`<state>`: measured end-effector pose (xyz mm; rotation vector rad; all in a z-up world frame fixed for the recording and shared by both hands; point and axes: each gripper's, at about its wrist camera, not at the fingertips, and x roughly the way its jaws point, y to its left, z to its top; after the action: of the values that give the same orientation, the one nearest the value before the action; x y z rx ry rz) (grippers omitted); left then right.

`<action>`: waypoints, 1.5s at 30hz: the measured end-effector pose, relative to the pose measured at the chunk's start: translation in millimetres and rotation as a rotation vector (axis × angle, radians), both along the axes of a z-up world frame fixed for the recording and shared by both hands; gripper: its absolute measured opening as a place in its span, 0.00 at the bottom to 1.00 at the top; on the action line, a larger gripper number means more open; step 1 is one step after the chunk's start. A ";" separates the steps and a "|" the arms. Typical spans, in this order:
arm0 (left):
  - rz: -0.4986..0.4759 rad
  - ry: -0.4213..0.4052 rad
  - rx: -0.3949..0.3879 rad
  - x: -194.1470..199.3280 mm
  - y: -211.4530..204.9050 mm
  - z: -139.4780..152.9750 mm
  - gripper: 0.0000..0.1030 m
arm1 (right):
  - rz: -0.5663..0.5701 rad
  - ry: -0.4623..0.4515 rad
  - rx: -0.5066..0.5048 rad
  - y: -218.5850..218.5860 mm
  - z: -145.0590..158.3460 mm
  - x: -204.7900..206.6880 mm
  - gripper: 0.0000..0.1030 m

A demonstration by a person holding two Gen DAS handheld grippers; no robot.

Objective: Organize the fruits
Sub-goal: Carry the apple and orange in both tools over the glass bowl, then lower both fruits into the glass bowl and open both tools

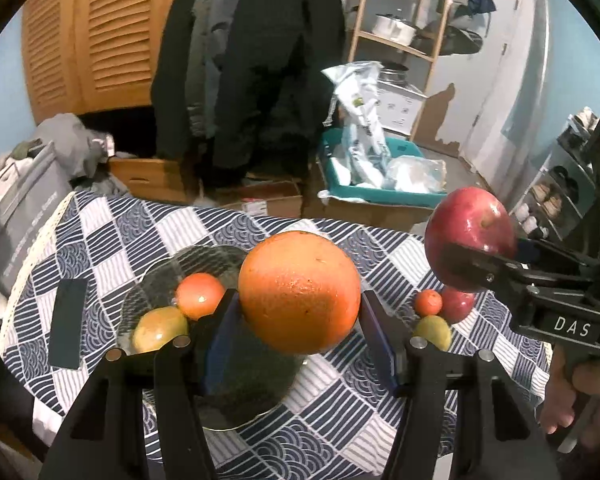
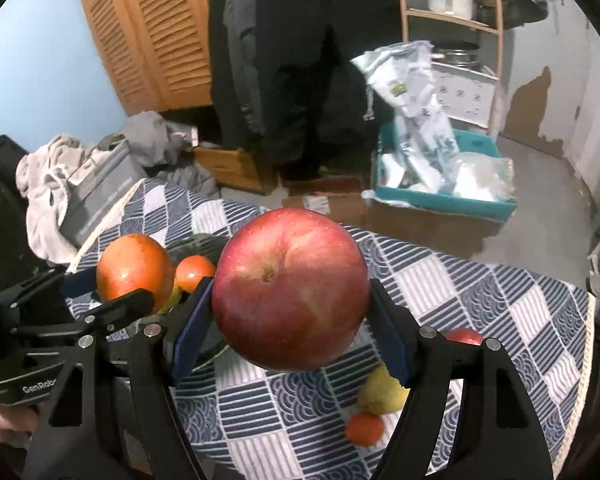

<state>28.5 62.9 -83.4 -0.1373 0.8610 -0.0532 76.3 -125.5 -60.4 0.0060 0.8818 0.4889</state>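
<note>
Mid-carry: left gripper [image 1: 300,312] clamped on orange [image 1: 299,292], right gripper [image 2: 290,312] on apple [image 2: 290,290]. Next, probably: lower both onto glass plate [image 1: 236,408], beside its 2 fruits, and release.

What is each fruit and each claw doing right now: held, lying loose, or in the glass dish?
Orange: held by left gripper, in the air.
Apple: held by right gripper, in the air.
Glass plate: holds two fruits.
Tangerine: loose on tablecloth.

glass plate [image 1: 220,256] half free, phone [image 1: 68,322] beside
</note>
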 end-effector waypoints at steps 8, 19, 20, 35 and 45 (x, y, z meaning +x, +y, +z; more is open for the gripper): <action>0.065 0.060 0.000 3.1 31.0 -23.7 0.60 | 0.055 0.036 -0.002 36.8 -14.7 13.8 0.72; 0.133 0.175 0.023 8.5 60.7 -70.5 0.60 | 0.130 0.130 -0.027 89.2 -57.5 34.5 0.72; 0.141 0.190 0.022 8.6 64.0 -75.9 0.60 | 0.135 0.143 -0.031 93.3 -62.8 36.4 0.72; 0.185 0.307 -0.001 8.4 82.9 -117.6 0.60 | 0.206 0.244 -0.124 129.2 -114.3 40.4 0.72; 0.198 0.339 -0.001 10.3 85.8 -129.3 0.54 | 0.237 0.281 -0.154 140.4 -130.7 36.4 0.72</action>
<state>38.8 148.7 -212.7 -0.2366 1.1809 0.1590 112.7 14.9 -191.1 -0.1756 1.2020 0.6499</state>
